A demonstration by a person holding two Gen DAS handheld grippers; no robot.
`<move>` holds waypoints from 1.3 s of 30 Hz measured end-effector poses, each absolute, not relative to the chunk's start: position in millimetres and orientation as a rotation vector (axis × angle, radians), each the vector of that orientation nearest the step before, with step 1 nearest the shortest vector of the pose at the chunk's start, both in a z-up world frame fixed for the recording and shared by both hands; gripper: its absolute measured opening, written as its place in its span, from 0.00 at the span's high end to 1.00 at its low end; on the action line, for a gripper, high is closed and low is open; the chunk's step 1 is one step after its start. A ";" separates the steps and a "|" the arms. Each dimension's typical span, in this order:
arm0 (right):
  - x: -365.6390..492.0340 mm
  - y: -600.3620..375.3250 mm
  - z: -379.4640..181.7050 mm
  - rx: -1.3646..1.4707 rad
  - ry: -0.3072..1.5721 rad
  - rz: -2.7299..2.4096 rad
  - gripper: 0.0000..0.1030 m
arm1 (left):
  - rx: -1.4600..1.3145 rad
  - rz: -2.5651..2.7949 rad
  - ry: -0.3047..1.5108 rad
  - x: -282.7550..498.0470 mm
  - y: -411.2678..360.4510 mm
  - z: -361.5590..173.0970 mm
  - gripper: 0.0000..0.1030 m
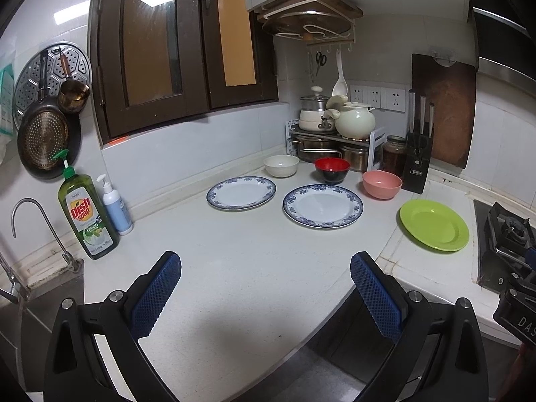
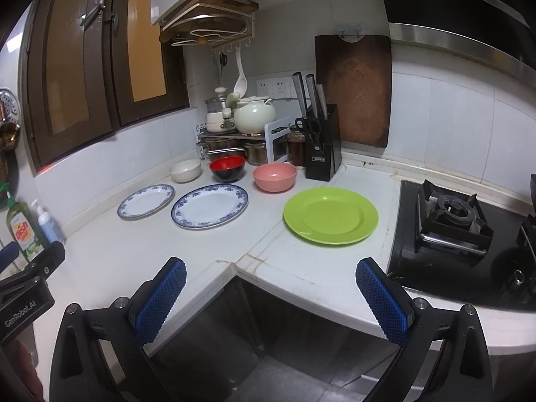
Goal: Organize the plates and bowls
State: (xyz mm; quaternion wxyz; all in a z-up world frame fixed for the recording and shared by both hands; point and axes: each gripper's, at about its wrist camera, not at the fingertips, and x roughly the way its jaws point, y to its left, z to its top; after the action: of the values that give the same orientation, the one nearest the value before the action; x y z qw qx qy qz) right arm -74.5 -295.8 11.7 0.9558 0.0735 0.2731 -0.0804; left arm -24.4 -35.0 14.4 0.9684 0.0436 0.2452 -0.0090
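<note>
Left wrist view: the left tool (image 1: 265, 296) is held wide, nothing between its blue pads, above the near part of the white worktop (image 1: 234, 268). Two blue-rimmed plates are laid flat side by side, the left plate (image 1: 241, 192) and the right plate (image 1: 323, 205) apart from each other. A green plate (image 1: 434, 225) is set further right, near the gas hob (image 1: 506, 234). Behind the plates a row of three bowls is seen: white bowl (image 1: 281, 165), red-and-black bowl (image 1: 331, 170), pink bowl (image 1: 382, 183), none touching. A knife block (image 1: 417, 160) stands just beside the pink bowl.

Right wrist view: the right tool (image 2: 270, 298) is likewise spread wide and empty, held over the worktop's inner corner edge, with the green plate directly ahead.
</note>
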 end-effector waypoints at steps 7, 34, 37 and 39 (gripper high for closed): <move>-74.1 -295.0 11.6 0.150 0.554 -0.163 0.00 | 0.092 -0.007 0.486 -27.6 -35.9 16.9 0.00; -72.9 -297.1 8.5 0.154 0.556 -0.157 0.00 | 0.109 0.009 0.480 -29.3 -38.4 19.2 0.00; -72.2 -297.3 7.7 0.154 0.562 -0.154 0.00 | 0.113 0.018 0.488 -27.3 -42.0 18.6 0.00; -70.8 -296.9 6.3 0.155 0.569 -0.149 0.00 | 0.115 0.022 0.497 -26.2 -44.2 17.6 0.00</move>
State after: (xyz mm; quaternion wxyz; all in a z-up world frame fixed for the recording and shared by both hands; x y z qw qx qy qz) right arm -70.8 -296.9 6.3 0.9541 0.0766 0.2800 -0.0734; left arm -26.2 -44.2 17.6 0.9676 0.0566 0.2456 0.0108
